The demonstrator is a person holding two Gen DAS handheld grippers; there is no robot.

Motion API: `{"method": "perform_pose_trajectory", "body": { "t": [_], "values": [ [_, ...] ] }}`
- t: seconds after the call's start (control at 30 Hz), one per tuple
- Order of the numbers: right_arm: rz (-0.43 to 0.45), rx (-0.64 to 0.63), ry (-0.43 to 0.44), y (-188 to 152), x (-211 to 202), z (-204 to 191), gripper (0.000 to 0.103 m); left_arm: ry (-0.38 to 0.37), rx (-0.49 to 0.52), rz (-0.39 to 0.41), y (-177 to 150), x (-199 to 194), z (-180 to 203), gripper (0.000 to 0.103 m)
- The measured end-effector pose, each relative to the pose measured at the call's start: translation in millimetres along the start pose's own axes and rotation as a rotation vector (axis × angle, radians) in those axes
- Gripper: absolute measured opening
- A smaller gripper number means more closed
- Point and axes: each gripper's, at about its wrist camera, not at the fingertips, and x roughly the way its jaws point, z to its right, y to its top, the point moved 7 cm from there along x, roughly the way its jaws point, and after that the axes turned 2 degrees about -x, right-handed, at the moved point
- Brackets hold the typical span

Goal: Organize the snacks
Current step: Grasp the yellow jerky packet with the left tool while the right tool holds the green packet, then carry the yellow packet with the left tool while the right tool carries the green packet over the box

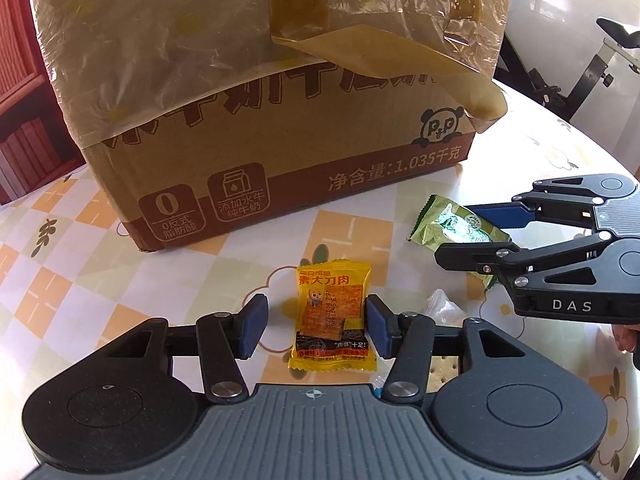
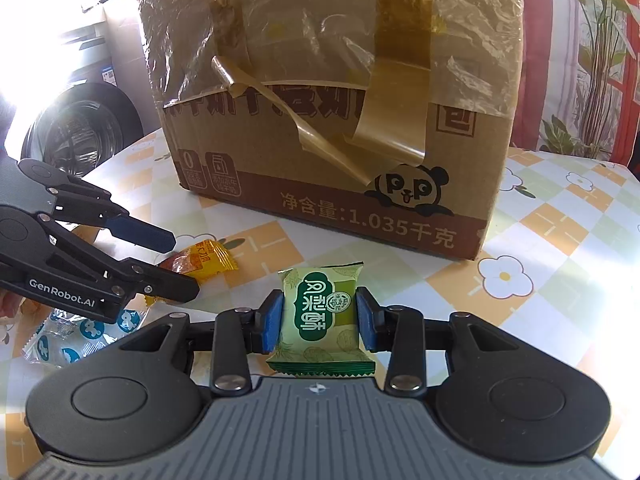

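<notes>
The left gripper [image 1: 316, 326] is apart around a yellow snack pack [image 1: 333, 318] with a red picture; one pad touches it, the other does not. The right gripper [image 2: 320, 318] is clamped on a green snack pack [image 2: 322, 318] with white letters. Both are in front of the big taped cardboard box [image 1: 260, 92] on the flowered tabletop [image 1: 72, 256]. Only the right view shows a blue-and-white wrapper [image 2: 80, 336].

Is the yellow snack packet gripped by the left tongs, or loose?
Loose. The yellow snack packet lies flat on the table between the left tongs, with a clear gap at the left pad.
</notes>
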Motion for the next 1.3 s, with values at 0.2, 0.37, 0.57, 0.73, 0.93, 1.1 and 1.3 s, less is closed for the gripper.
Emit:
{"method": "perform_pose_trajectory", "body": {
  "t": [0.2, 0.37, 0.57, 0.73, 0.93, 1.1, 1.3],
  "values": [
    [0.001, 0.002, 0.0, -0.2, 0.0, 0.0, 0.041, 0.026, -0.046, -0.002, 2.1, 0.0, 3.0, 0.034],
    [-0.015, -0.006, -0.009, 1.2, -0.1, -2.4, 0.04, 0.025, -0.123, 0.034, -2.2, -15.7, -0.8, 0.033],
    [0.021, 0.012, 0.036, 7.1, -18.2, -8.6, 0.04, 0.057, -0.261, 0.151, 1.0, -68.3, -21.3, 0.033],
    [0.094, -0.026, 0.078, 26.3, -41.3, -20.8, 0.04, 0.087, -0.343, 0.244, 5.8, -115.7, -34.6, 0.033],
    [0.218, -0.062, 0.126, 69.1, -72.6, -38.2, 0.04, 0.141, -0.367, 0.37, 32.0, -171.1, -47.1, 0.033],
    [0.318, -0.085, 0.138, 108.6, -93.7, -46.0, 0.04, 0.149, -0.368, 0.465, 59.7, -203.6, -42.6, 0.033],
    [0.425, -0.103, 0.135, 160.5, -117.9, -42.3, 0.04, 0.134, -0.317, 0.535, 107.3, -218.1, -33.0, 0.033]
  ]
}}
